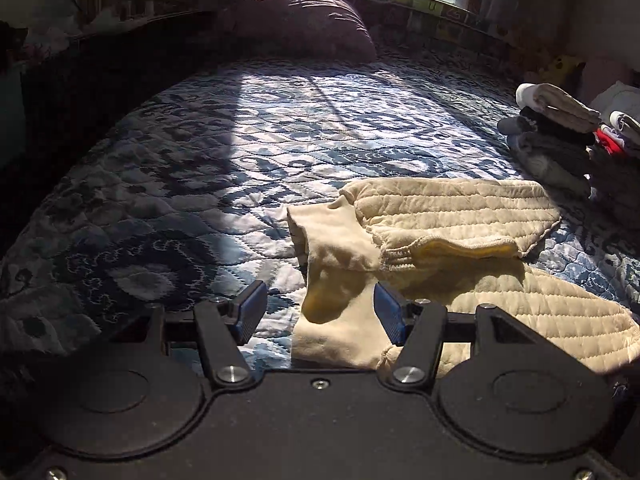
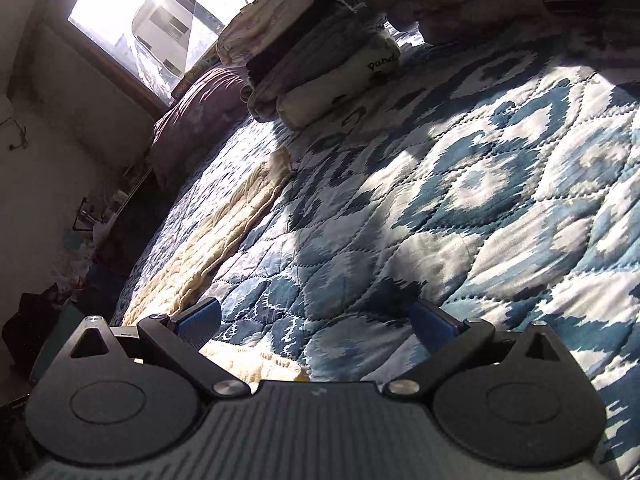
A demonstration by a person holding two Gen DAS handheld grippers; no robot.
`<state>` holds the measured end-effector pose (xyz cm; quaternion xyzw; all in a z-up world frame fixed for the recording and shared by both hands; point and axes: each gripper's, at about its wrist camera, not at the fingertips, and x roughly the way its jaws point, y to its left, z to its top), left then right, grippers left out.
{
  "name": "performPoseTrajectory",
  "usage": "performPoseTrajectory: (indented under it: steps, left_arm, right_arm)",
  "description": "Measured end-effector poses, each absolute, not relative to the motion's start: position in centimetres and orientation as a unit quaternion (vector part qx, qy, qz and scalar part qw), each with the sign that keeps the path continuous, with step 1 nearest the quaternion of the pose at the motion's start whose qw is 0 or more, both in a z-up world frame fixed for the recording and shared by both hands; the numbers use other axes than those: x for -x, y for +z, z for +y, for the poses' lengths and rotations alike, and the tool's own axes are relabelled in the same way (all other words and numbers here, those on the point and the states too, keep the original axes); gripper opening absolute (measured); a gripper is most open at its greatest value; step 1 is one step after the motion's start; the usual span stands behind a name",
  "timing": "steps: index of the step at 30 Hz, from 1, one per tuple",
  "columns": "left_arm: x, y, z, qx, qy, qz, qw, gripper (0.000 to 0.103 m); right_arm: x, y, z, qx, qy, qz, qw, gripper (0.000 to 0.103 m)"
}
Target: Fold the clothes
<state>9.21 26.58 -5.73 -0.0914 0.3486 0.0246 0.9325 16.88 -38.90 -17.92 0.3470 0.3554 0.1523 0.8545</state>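
Note:
A cream quilted garment [image 1: 460, 216] lies spread on the blue and white quilt [image 1: 248, 132], partly folded, a sleeve cuff laid across its middle. My left gripper [image 1: 320, 312] is open just above the garment's near left edge, and a flap of cream cloth lies between its blue pads [image 1: 252, 312] without being pinched. In the right wrist view the same garment [image 2: 208, 240] runs along the left side of the bed. My right gripper [image 2: 316, 326] is open over bare quilt [image 2: 480, 200], its left pad at the garment's edge, holding nothing.
A stack of folded clothes [image 1: 560, 136] sits at the right side of the bed, also in the right wrist view as folded clothes [image 2: 320, 60]. A mauve pillow [image 1: 296, 20] lies at the head under a bright window [image 2: 132, 28]. Cluttered shelves line the left wall.

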Motion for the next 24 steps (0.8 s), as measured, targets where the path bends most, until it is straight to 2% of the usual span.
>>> performPoseTrajectory:
  steps: [4, 9, 13, 21, 23, 24]
  left_arm:
    - [-11.6, -7.0, 28.7, 0.162, 0.02, 0.343, 0.925, 0.058]
    - [-18.3, -8.0, 29.5, 0.187, -0.004, 0.339, 0.922, 0.058]
    - [-24.1, -8.6, 29.0, 0.158, -0.043, 0.35, 0.922, 0.057]
    - [-31.9, -11.2, 26.7, 0.077, -0.127, 0.404, 0.903, 0.057]
    - [-32.8, -11.9, 26.1, 0.059, -0.145, 0.418, 0.895, 0.053]
    - [-33.1, -12.2, 25.8, 0.05, -0.151, 0.423, 0.892, 0.044]
  right_arm:
    - [-18.8, -16.8, -38.9, -0.341, 0.141, 0.361, 0.857, 0.094]
    - [-24.5, -15.2, -37.5, -0.309, 0.137, 0.366, 0.867, 0.085]
    - [-30.7, -15.0, -35.3, -0.274, 0.137, 0.375, 0.875, 0.079]
    - [-38.3, -16.1, -32.6, -0.245, 0.142, 0.376, 0.882, 0.078]
    - [-39.3, -16.5, -32.1, -0.246, 0.151, 0.374, 0.881, 0.079]
    - [-39.6, -16.6, -31.7, -0.246, 0.16, 0.372, 0.88, 0.079]
